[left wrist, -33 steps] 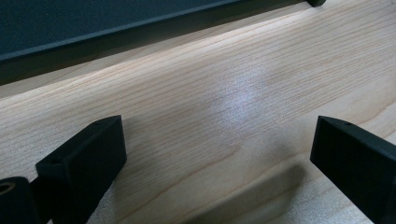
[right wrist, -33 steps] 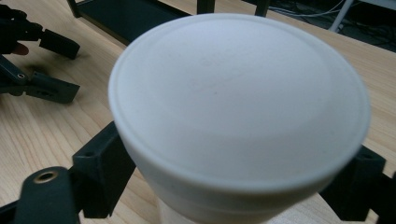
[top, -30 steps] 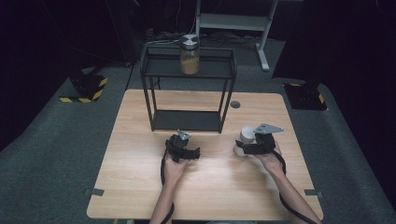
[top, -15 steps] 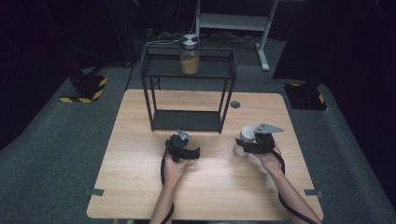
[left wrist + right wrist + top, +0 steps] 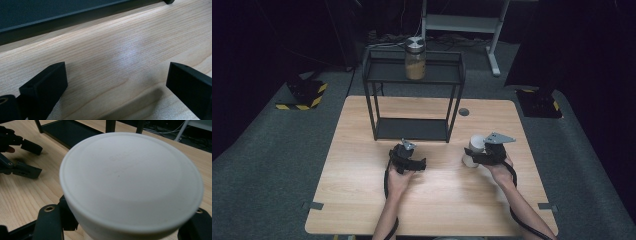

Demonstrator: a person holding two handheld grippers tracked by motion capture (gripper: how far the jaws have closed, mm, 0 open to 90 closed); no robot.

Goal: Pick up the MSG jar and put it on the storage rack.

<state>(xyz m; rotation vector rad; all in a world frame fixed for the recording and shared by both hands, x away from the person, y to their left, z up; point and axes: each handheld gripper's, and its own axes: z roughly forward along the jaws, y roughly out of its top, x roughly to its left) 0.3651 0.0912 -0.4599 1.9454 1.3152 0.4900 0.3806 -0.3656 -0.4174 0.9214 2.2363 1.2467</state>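
A white round container (image 5: 474,149) rests on the wooden table (image 5: 427,200) at the right, and my right gripper (image 5: 476,157) is shut on its sides. In the right gripper view the container's flat white end (image 5: 130,182) sits right in front of the camera, between the jaws of the right gripper (image 5: 125,226). My left gripper (image 5: 408,154) is near the table's middle, just in front of the black rack (image 5: 412,129). Its jaws stand wide apart over bare wood, so the left gripper (image 5: 117,85) is open with nothing between them.
The black two-level metal rack stands at the back centre. A glass jar (image 5: 415,59) with a metal lid and tan contents sits on its top shelf. A small round hole (image 5: 463,112) lies in the tabletop to the rack's right. Beyond the table edges is grey floor.
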